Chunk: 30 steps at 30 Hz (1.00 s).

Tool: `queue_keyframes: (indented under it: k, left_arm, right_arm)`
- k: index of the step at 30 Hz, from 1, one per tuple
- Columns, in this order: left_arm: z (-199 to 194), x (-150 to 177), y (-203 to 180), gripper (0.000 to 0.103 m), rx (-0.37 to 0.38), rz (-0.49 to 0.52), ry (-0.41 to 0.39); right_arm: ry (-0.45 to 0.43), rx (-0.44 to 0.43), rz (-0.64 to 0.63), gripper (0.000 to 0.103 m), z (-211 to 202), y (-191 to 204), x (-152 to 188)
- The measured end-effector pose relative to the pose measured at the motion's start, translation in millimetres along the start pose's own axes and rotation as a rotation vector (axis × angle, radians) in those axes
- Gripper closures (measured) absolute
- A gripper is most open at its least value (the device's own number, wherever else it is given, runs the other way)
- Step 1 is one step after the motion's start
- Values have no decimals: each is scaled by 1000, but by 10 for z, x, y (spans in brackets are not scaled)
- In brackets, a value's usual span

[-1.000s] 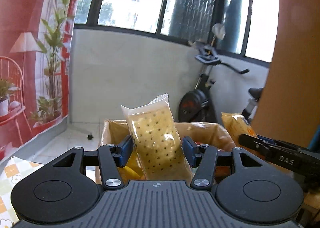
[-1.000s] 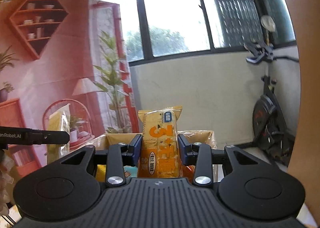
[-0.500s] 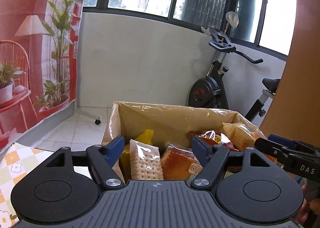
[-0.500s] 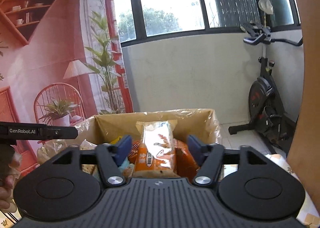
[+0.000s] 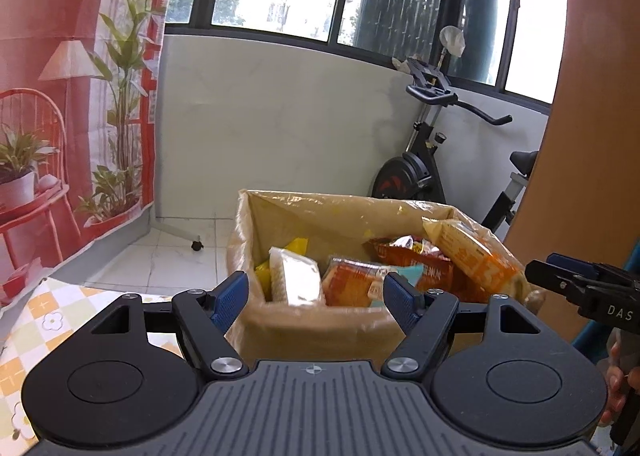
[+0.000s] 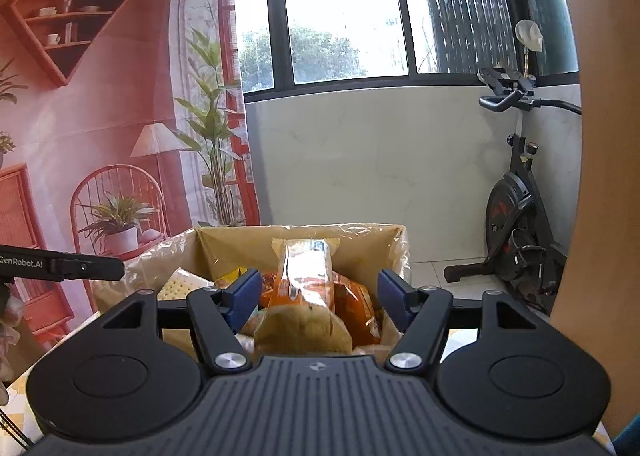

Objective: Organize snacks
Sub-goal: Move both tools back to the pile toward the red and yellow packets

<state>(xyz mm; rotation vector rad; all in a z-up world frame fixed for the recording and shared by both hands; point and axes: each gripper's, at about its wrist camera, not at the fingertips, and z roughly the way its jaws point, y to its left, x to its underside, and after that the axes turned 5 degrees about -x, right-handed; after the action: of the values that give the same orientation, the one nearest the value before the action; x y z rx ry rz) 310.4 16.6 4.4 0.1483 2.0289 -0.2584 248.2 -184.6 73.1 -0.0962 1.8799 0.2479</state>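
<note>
A cardboard box (image 5: pixel 320 324) lined with clear plastic holds several snack packs. In the left wrist view a pale cracker pack (image 5: pixel 294 278) lies at its left, orange packs (image 5: pixel 352 286) in the middle and an orange biscuit pack (image 5: pixel 476 256) leans on the right rim. My left gripper (image 5: pixel 316 298) is open and empty just before the box's near wall. In the right wrist view the box (image 6: pixel 372 234) shows the orange biscuit pack (image 6: pixel 306 276) lying between the open jaws of my right gripper (image 6: pixel 318 298), not gripped. The cracker pack (image 6: pixel 178 284) lies at the left.
A checked tablecloth (image 5: pixel 44 320) covers the table at left. An exercise bike (image 5: pixel 420 171) stands behind the box by the white wall. A red printed backdrop (image 6: pixel 100 135) hangs at left. An orange-brown panel (image 5: pixel 592 135) rises at right. The other gripper's tip (image 5: pixel 580 284) shows at right.
Both grippers opened and let their packs drop into the box: the left released the cracker pack, the right the orange biscuit pack. Both grippers have drawn back slightly from the box.
</note>
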Motion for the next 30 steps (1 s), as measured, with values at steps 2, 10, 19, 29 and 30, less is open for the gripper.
queue_keyframes:
  k: [2,10,19,29,30]
  left_arm:
    - [-69,41,21,27,0,-2,-7]
    - [-280,219,80,27,-6,-39,-28]
    - [-356,511,79,26,-6,-67,9]
    - [-315,860,75,26,-24,-91,87]
    - [-307,890,74,26,-26,-92,94]
  right_arm:
    - [-2,-1,-7,36,-81,23,49]
    - [5,-11,-95,36,-296,181,260]
    - [16,-26,-104,36,-422,250,523]
    - [42,-35,-32,36,-483,121,815]
    - [46,-33,-27,36,-483,107,847]
